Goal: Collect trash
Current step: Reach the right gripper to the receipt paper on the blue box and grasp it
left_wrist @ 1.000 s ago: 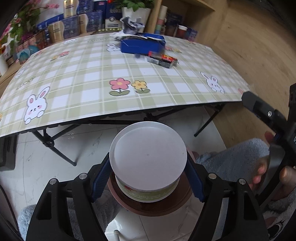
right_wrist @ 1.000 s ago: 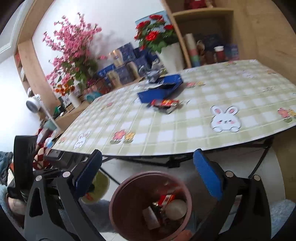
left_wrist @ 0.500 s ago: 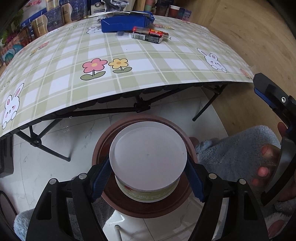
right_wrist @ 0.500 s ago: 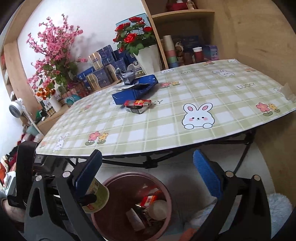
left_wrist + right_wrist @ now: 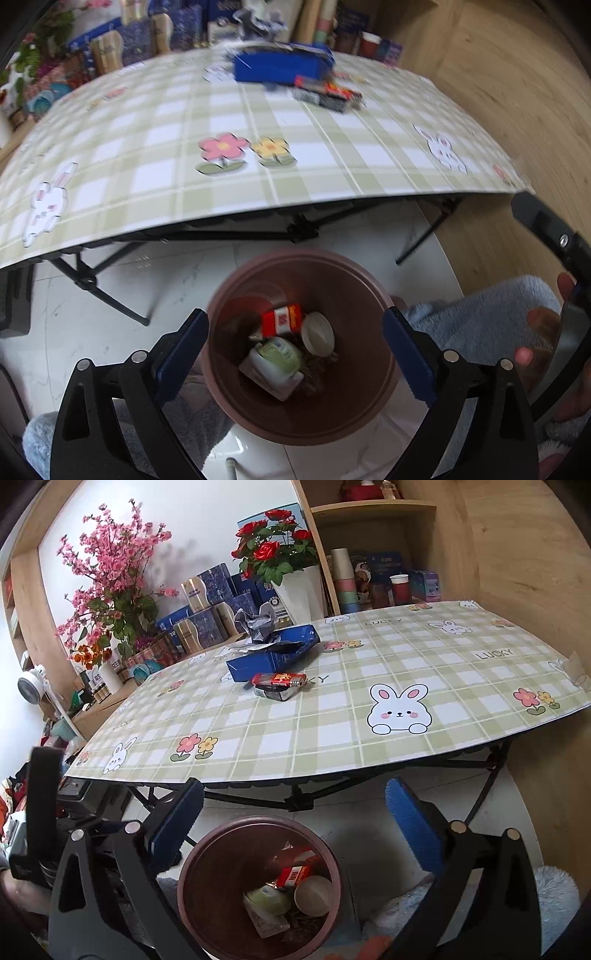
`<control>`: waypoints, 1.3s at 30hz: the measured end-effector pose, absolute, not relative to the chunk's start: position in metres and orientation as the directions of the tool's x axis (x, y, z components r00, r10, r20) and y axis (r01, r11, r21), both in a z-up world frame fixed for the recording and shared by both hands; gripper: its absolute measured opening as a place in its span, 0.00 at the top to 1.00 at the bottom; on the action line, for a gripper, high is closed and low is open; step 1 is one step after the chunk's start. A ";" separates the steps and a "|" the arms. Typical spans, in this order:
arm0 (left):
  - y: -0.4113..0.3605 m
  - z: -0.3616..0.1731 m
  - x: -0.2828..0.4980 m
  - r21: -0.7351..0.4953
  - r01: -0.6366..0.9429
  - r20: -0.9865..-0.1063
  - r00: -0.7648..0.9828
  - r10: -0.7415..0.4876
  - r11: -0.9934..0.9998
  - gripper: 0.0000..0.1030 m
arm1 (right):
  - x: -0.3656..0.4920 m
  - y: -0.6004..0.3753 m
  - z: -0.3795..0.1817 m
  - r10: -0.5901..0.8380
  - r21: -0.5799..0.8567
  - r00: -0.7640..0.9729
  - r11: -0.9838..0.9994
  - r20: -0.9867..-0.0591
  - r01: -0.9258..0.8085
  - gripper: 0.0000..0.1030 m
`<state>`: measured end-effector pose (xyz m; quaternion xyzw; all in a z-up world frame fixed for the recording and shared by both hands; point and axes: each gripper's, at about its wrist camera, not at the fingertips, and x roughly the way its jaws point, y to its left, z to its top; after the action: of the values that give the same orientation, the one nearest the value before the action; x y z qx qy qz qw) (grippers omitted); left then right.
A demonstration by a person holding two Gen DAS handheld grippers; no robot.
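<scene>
My left gripper [image 5: 295,343] hangs over the round brown plastic bin [image 5: 369,406] on the floor, its jaws spread wide, having just been opening, and nothing sits between the blue pads now. The white-lidded, green-labelled tub [image 5: 275,356] lies tipped among the rubbish at the bin's bottom, with a red-and-white packet [image 5: 282,319] at its twelve o'clock and a pale round lid [image 5: 317,332] at its two o'clock. My right gripper [image 5: 295,827] is also spread open and empty, hovering just short of the bin's rim at its twelve o'clock.

More trash waits on the green-checked table [image 5: 332,716]: a red packet atop a dark flat box [image 5: 279,685] and, at its eleven o'clock, an open blue carton stuffed with crumpled wrappers [image 5: 273,653].

As I judge it, the risks lie in the next reach. Both grippers crowd the bin, so swinging either up could clip the rim and tip it, or knock the table's edge overhead. The stacked packet could slide off the box if I pinch only one, and the loose wrappers may spill from the carton when lifted.
</scene>
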<state>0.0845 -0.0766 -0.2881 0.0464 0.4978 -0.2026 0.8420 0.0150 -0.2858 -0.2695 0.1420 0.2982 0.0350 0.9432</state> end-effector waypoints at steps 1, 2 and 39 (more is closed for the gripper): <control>-0.074 -0.284 0.083 -0.116 0.379 -0.850 0.441 -0.290 0.918 0.10 | 0.015 -0.286 -0.269 0.148 0.286 0.820 0.958 -0.553 0.020 0.05; -0.073 -0.282 0.082 -0.112 0.374 -0.844 0.453 -0.287 0.921 0.10 | 0.015 -0.285 -0.270 0.145 0.284 0.820 0.958 -0.553 0.022 0.05; 0.014 -0.199 0.090 -0.043 0.000 -0.592 0.806 -0.026 0.999 0.06 | 0.098 -0.264 -0.248 0.157 0.160 0.736 0.985 -0.659 -0.067 0.05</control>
<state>0.0901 0.0138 -0.1991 -0.0206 0.3117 -0.0068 0.9499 0.0978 -0.2639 -0.2479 0.0627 0.3583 0.0601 0.9296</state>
